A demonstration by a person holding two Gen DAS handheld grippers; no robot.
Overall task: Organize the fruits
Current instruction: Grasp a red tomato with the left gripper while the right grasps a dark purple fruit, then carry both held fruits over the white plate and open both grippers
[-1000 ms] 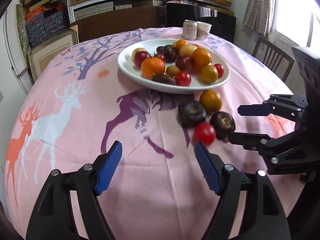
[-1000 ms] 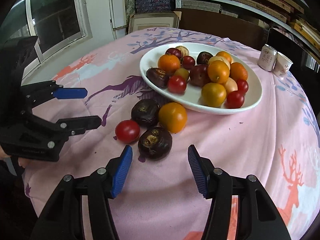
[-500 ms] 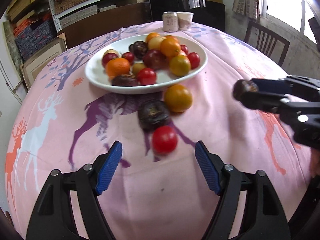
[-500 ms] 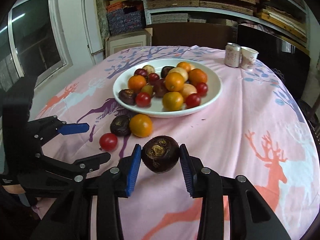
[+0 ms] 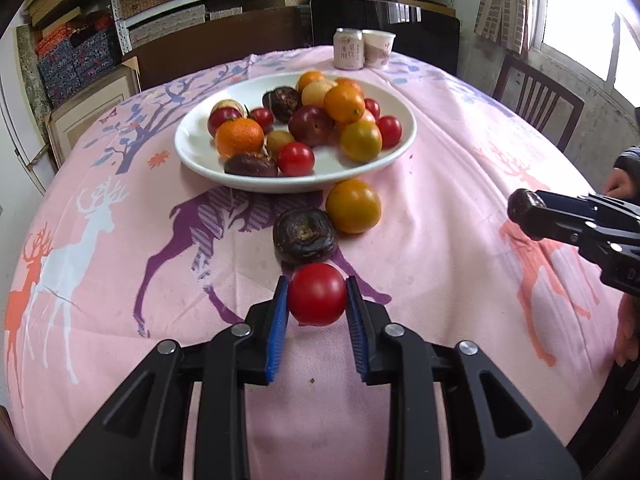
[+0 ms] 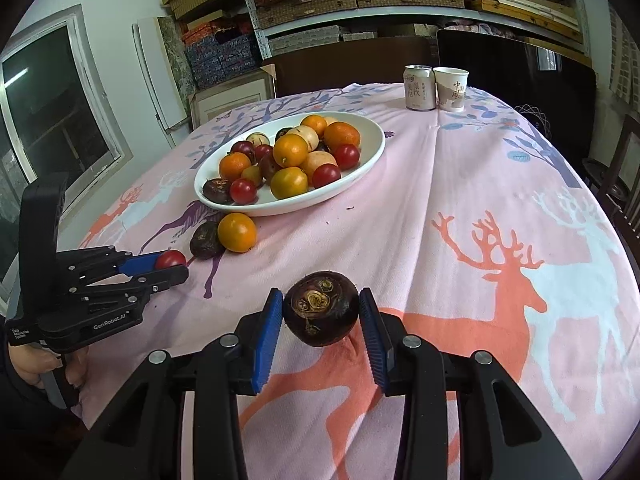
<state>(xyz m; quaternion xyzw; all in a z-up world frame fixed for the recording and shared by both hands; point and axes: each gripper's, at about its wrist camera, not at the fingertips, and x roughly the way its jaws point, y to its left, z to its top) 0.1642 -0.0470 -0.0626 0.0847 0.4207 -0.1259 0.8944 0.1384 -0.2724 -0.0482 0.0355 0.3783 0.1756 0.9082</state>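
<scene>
- The left hand-held gripper sits low over the near edge of the bench, its blue pads clamped on a red tomato; its jaws have just been closing, and the tomato is now pinched between them.
- Just beyond that tomato a dark brown water chestnut lies on the pink deer-print cloth, touching or nearly touching an orange-yellow fruit beside it.
- Behind those two, the white plate stands near the middle of the bench, heaped with oranges, red tomatoes, dark chestnuts and pale round fruit.
- At the far edge, a drinks can and a paper cup stand side by side, close together.
- The right hand-held gripper is out to the right, well apart from the plate, clamped on a second dark water chestnut held clear above the cloth, its budded end facing back toward the camera.
- A person's hand grips the handle of the left tool in the right wrist view.
</scene>
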